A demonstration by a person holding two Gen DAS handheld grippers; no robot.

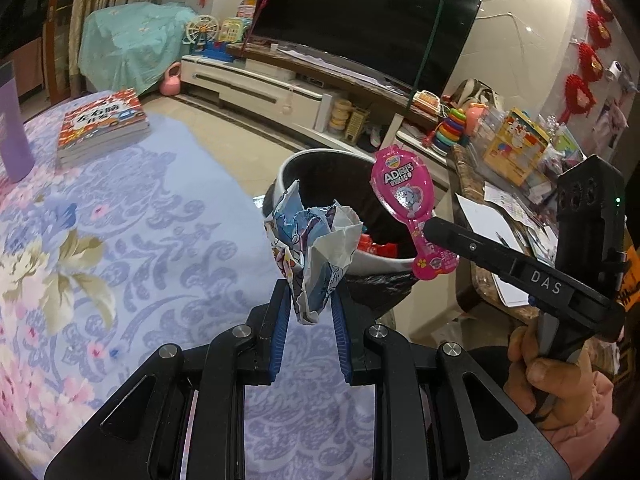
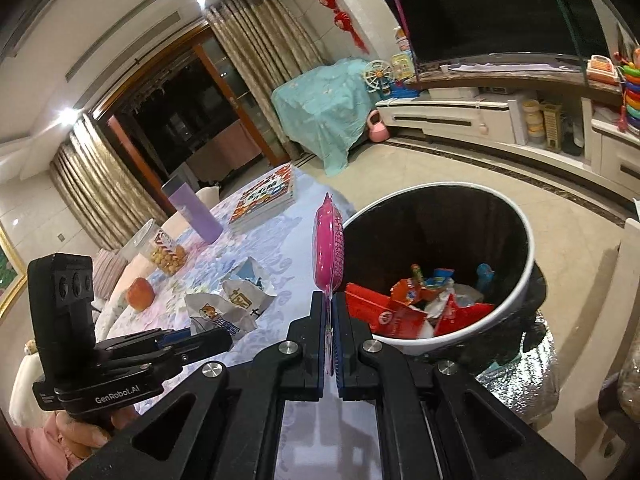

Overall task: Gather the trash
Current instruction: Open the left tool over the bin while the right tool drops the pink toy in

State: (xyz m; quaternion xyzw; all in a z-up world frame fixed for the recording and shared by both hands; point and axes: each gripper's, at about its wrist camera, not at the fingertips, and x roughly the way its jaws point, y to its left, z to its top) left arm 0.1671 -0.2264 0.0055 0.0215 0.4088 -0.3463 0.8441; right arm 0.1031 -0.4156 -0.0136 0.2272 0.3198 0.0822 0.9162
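My left gripper (image 1: 311, 300) is shut on a crumpled blue-and-white wrapper (image 1: 316, 248), held upright just before the bin (image 1: 286, 176). The bin has a black liner and stands off the table's edge. In the left wrist view my right gripper (image 1: 430, 232) comes in from the right, shut on the handle end of a pink paddle-shaped candy pack (image 1: 400, 196) over the bin's rim. In the right wrist view that pack (image 2: 329, 248) stands edge-on in the shut right gripper (image 2: 331, 300), left of the bin (image 2: 460, 334). The left gripper (image 2: 208, 338) with the wrapper (image 2: 224, 308) is at lower left.
Red wrappers (image 2: 400, 304) lie in the bin. On the floral tablecloth (image 1: 120, 240) sit stacked books (image 1: 102, 124), a purple bottle (image 1: 12, 128), a snack jar (image 2: 166, 250) and an orange fruit (image 2: 140, 294). A paper-strewn side table (image 1: 500, 216) stands right of the bin.
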